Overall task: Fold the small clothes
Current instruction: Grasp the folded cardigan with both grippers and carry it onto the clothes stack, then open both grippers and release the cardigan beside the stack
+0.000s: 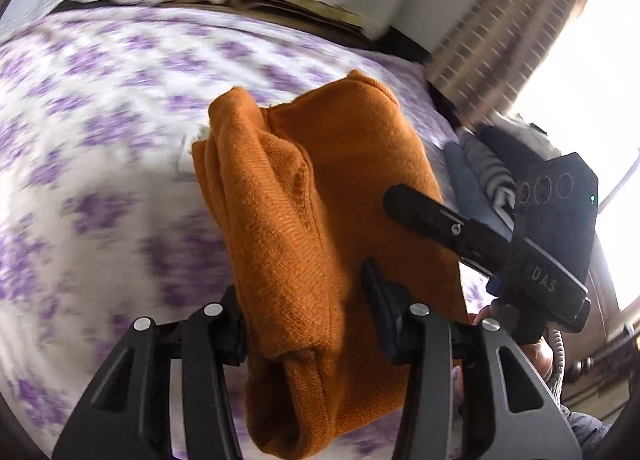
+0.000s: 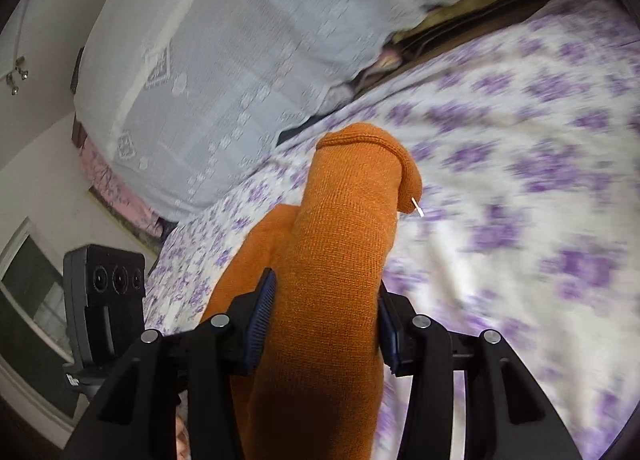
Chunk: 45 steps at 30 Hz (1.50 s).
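A folded orange knit garment (image 1: pixel 320 195) is held in the air above a bed with a white sheet with purple flowers (image 1: pixel 100 107). My left gripper (image 1: pixel 304 300) is shut on its near edge, cloth bunched between the jaws. My right gripper (image 2: pixel 326 312) is shut on the same orange garment (image 2: pixel 344 244), which stands up in a thick roll between its blue pads. The right gripper (image 1: pixel 480 236) also shows in the left wrist view, its finger lying across the cloth's right side. The left gripper's body (image 2: pixel 104 300) shows at the left of the right wrist view.
A pile of grey and blue clothes (image 1: pixel 480 167) lies at the bed's right side. A white lace-covered stack (image 2: pixel 240 51) stands beyond the bed. A curtain (image 1: pixel 500 43) and bright window (image 1: pixel 580 71) are at the right. The flowered sheet (image 2: pixel 520 179) spreads right.
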Tool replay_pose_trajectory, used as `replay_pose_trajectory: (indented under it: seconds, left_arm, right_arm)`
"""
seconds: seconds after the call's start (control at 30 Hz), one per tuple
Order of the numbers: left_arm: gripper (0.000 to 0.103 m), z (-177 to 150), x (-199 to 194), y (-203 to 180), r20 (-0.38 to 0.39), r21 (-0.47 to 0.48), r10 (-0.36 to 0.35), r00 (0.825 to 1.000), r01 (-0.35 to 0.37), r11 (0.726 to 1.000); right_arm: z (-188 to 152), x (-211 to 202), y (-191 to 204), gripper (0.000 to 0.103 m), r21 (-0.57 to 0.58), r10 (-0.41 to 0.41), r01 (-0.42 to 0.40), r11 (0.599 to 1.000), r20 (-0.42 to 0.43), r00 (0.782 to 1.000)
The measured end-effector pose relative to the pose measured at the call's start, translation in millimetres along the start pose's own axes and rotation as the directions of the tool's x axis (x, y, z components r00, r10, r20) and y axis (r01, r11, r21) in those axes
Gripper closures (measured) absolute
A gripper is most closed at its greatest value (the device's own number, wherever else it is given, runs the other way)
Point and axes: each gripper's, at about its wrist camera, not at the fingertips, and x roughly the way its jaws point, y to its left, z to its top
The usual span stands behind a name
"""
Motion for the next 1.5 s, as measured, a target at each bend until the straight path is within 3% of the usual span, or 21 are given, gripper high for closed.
replay_pose_trajectory:
  seconds: [0.17,0.33,0.57,0.7,0.8,0.93,1.07,1.13,1.23,1.27,1.37,1.5]
  left_arm:
    - [0.058,4,30,-66,-0.072,0.098,-0.059,0.996,0.066,0.993]
    - [0.058,-2,59,-139,-0.130,0.223,-0.093,0.987,0.120,0.967]
    - [0.058,-35,105,-232,-0.255,0.305,-0.183,0.950,0.258,0.917]
    - [0.058,-57,132,-260,-0.318,0.333,-0.169,0.933,0.277,0.901]
    - [0.051,-75,156,-262,-0.341,0.341,-0.106,0.934,0.228,0.912]
    - [0.039,-74,158,-253,-0.350,0.298,-0.125,0.928,0.237,0.925]
    - [0.022,-79,155,-247,-0.303,0.315,-0.058,0.951,0.157,0.936]
    - [0.017,-82,144,-249,-0.252,0.343,-0.001,0.968,0.090,0.935]
    - [0.015,-84,124,-252,-0.141,0.381,0.082,0.987,-0.022,0.924]
    - [0.015,-82,120,-254,-0.107,0.392,0.104,0.989,-0.054,0.918]
    - [0.010,-80,106,-257,-0.017,0.401,0.152,0.988,-0.132,0.906]
    - [0.007,-79,114,-259,0.020,0.406,0.234,0.972,-0.222,0.886]
  right_arm:
    - [-10,-63,-34,0.056,0.050,-0.080,0.077,0.996,0.063,0.995]
    - [-23,-138,-66,0.056,0.113,-0.182,0.167,0.980,0.143,0.973]
    - [-55,-234,-107,0.056,0.234,-0.320,0.272,0.933,0.201,0.926]
    - [-81,-260,-145,0.056,0.330,-0.401,0.329,0.885,0.180,0.898]
    - [-99,-259,-169,0.056,0.386,-0.404,0.322,0.864,0.151,0.902]
    - [-108,-259,-178,0.057,0.392,-0.388,0.296,0.871,0.178,0.905]
    - [-106,-258,-175,0.050,0.357,-0.416,0.336,0.872,0.176,0.892]
    - [-106,-265,-169,0.046,0.345,-0.454,0.372,0.861,0.195,0.869]
    - [-94,-272,-150,0.030,0.329,-0.513,0.426,0.843,0.252,0.820]
    - [-95,-278,-146,0.026,0.318,-0.518,0.434,0.843,0.261,0.815]
    - [-91,-280,-128,0.018,0.245,-0.533,0.478,0.843,0.268,0.802]
    - [-94,-271,-122,0.015,0.187,-0.577,0.546,0.817,0.246,0.779]
